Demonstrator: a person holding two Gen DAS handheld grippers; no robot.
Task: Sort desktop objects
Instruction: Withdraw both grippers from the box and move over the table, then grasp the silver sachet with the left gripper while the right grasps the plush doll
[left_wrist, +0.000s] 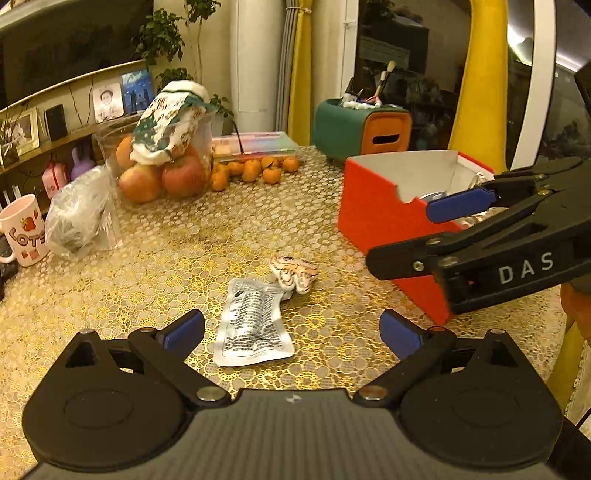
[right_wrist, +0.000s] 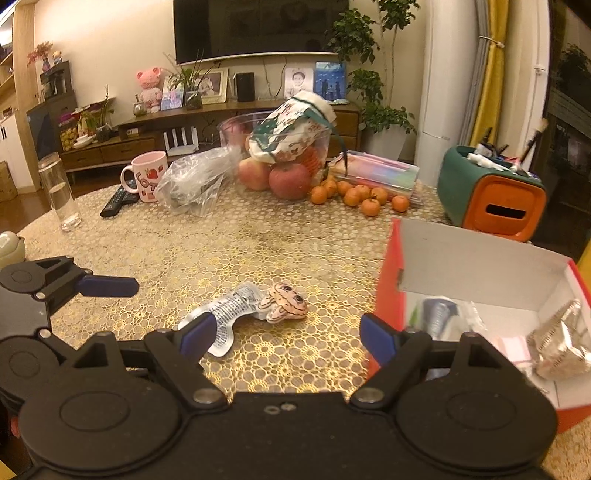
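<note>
A silver foil packet lies flat on the gold lace tablecloth, just left of a red cardboard box. A small tiger-striped toy touches the packet's far end. Inside the box, a crinkled silver wrapper and a few other small things already rest, so the sorting looks partly done, with the packet and toy left. The left gripper hovers before the packet, jaws spread and empty. The right gripper hangs by the box's near corner, jaws spread and empty too.
</note>
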